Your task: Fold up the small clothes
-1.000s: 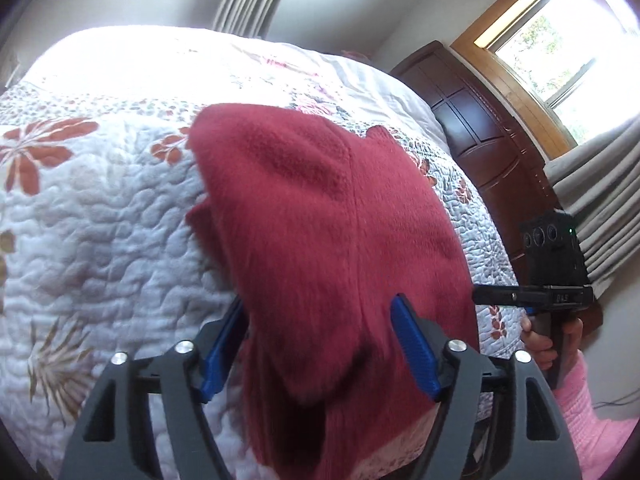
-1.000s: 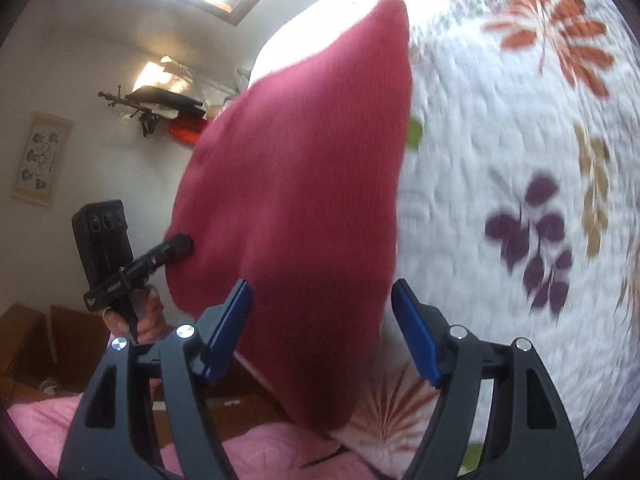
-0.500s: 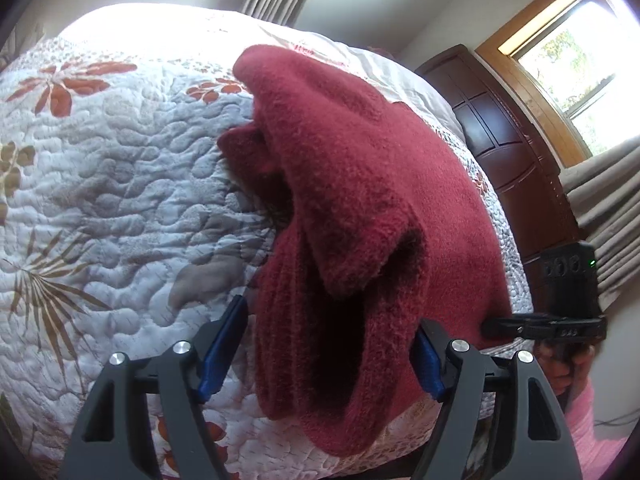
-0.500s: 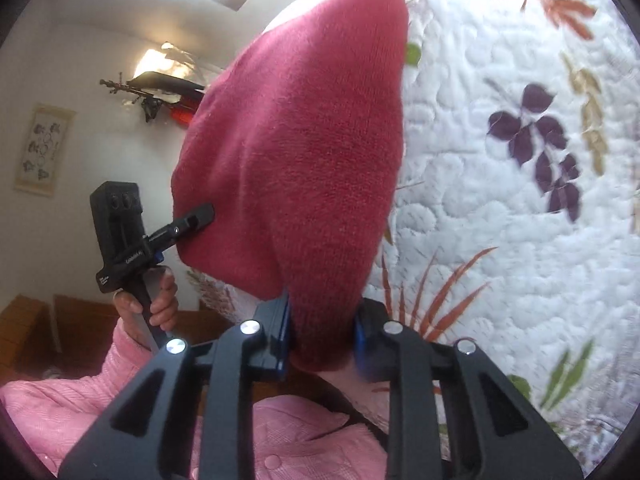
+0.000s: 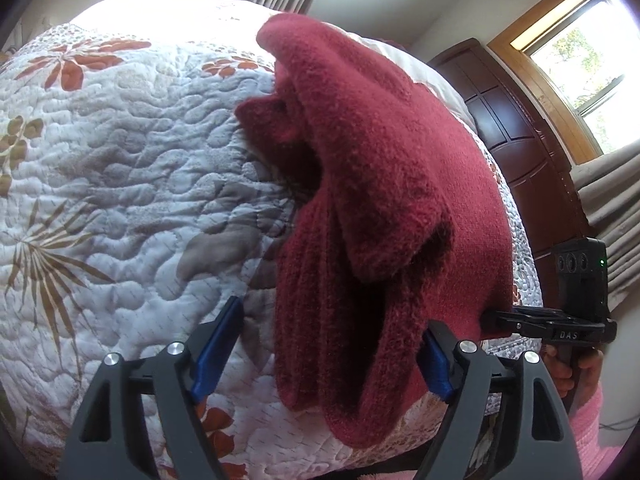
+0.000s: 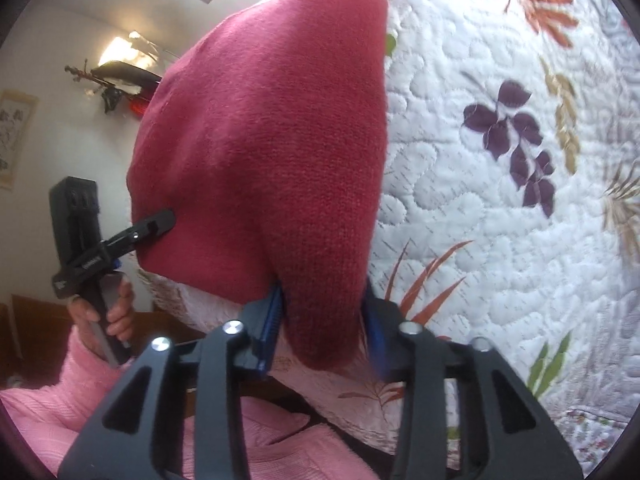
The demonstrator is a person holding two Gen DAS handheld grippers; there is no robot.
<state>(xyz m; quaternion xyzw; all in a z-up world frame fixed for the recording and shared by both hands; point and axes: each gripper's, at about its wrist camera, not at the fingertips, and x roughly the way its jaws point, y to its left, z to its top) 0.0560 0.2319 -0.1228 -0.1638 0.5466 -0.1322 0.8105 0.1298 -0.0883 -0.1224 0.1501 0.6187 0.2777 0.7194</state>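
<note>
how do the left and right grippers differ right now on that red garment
The left gripper has its jaws spread wide, with the red garment hanging loosely between them; the right gripper has its jaws pinched onto a fold of the garment. The left works at a bunched, layered end, the right at a smooth end. Both are black with blue pads, at the quilt's near edge.

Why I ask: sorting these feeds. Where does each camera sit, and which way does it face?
Left wrist: on left gripper, facing across quilt at garment; jaws open, plus right gripper and right hand.
Right wrist: on right gripper, facing along garment; jaws shut on it, plus left hand, pink sleeve.
Shared: garment, quilt; each sees the other gripper.
</note>
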